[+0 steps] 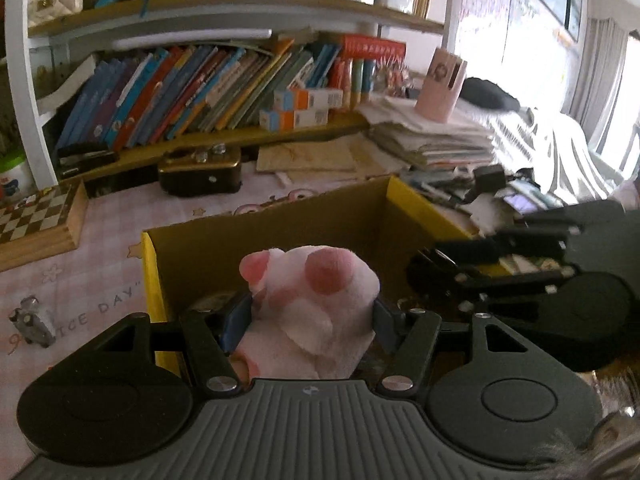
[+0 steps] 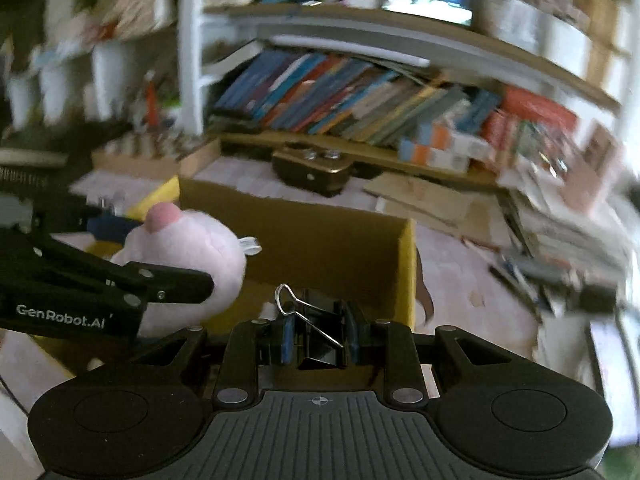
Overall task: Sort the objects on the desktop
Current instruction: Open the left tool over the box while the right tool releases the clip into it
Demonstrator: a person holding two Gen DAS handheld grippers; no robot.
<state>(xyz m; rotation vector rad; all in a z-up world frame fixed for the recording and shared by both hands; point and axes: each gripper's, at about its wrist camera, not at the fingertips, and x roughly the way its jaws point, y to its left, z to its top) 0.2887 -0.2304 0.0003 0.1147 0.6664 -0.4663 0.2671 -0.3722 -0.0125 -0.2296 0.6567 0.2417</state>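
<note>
Both tongs loaded above the cardboard box

The left tongs (image 1: 310,320) clamp a pink plush toy (image 1: 316,304) over the open cardboard box (image 1: 280,232) on the table (image 1: 100,216); the right tongs (image 2: 318,338), narrow, pinch a black binder clip (image 2: 316,320) beside it.

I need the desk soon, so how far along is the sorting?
Done: nothing that I can confirm; the cardboard box interior is mostly hidden. In hand: left gripper holds a pink plush toy, right gripper a black binder clip, both over the box. Left: the small toy car, chessboard and loose pens remain out.
</note>
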